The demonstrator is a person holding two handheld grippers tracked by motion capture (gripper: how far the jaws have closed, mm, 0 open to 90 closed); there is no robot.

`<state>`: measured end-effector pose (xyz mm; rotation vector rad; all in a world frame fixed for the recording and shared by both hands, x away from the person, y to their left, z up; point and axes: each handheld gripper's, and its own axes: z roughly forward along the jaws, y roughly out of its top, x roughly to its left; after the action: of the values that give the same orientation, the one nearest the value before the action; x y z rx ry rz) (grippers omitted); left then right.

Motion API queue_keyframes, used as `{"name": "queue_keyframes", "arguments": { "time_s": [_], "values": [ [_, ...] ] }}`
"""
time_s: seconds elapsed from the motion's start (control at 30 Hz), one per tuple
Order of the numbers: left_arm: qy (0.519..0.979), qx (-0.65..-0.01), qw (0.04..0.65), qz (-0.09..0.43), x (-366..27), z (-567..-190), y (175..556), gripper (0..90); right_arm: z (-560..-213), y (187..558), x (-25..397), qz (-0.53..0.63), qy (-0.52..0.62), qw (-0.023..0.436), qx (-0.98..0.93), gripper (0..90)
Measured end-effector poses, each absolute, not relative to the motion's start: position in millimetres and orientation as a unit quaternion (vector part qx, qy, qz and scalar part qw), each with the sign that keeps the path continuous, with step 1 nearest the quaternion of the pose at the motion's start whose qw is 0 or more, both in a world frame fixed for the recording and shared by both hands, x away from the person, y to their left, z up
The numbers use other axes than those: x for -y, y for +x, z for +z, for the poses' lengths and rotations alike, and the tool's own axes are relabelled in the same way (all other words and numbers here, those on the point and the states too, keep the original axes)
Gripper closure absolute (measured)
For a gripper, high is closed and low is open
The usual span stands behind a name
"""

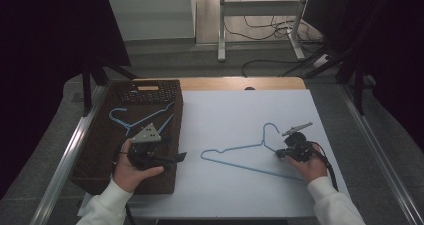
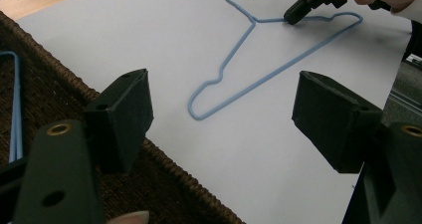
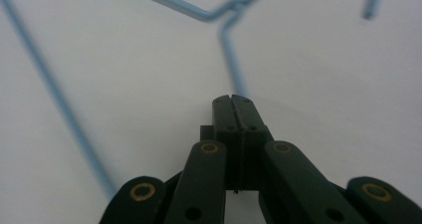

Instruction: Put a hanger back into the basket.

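Observation:
A blue wire hanger (image 1: 235, 148) lies flat on the white table top (image 1: 225, 110), its hook toward the far side. My right gripper (image 1: 278, 154) is shut on the hanger's wire just beside the neck; in the right gripper view the wire (image 3: 233, 59) runs straight into the closed jaws (image 3: 233, 100). The left gripper view shows that grip from across the table, with the right gripper (image 2: 293, 16) on the hanger (image 2: 239, 46). My left gripper (image 1: 181, 156) hovers open over the right rim of the brown wicker basket (image 1: 100, 150), holding nothing (image 2: 221, 92).
A second blue hanger (image 1: 150, 115) lies inside the basket, seen at the left edge (image 2: 15, 109) of the left gripper view. Metal rails (image 1: 70, 150) flank the table. Beyond the far wooden edge (image 1: 240, 83) are desk legs and floor cables (image 1: 260, 32).

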<state>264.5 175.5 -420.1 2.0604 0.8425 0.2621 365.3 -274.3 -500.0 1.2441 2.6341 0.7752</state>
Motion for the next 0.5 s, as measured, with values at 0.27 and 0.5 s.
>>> {"name": "queue_keyframes", "arguments": {
  "time_s": [0.27, 0.5],
  "values": [
    [0.828, -0.335, 0.436, 0.106, -173.7, -419.4, 264.1, 23.7, -494.1, 346.2, 213.8, 0.281, 0.344, 0.042, -0.895, 90.0],
    [0.827, -0.338, 0.438, 0.105, -175.1, -419.2, 264.2, 23.6, -497.8, 343.3, 172.1, 0.292, 0.314, 0.027, -0.903, 90.0]
  ]
}}
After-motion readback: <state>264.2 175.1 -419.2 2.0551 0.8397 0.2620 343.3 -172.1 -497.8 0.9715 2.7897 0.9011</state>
